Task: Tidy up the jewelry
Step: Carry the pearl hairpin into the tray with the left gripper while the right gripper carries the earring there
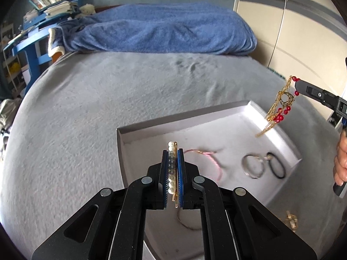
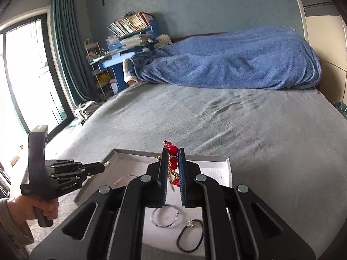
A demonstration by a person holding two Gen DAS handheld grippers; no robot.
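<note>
Left wrist: my left gripper (image 1: 172, 151) pinches a pearl hair pin (image 1: 172, 169) above the white tray (image 1: 130, 149); silver ring (image 1: 252, 165) and black loop (image 1: 276, 164) lie inside.
Right wrist: my right gripper (image 2: 172, 151) clamps the red-bead gold ornament (image 2: 173, 158) over the same tray.

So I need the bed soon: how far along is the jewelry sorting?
Partway. A silver ring, black loop and pink cord already lie in the white tray. The left gripper holds a pearl hair pin, the right gripper a red-bead gold piece; both remain to place.
</note>
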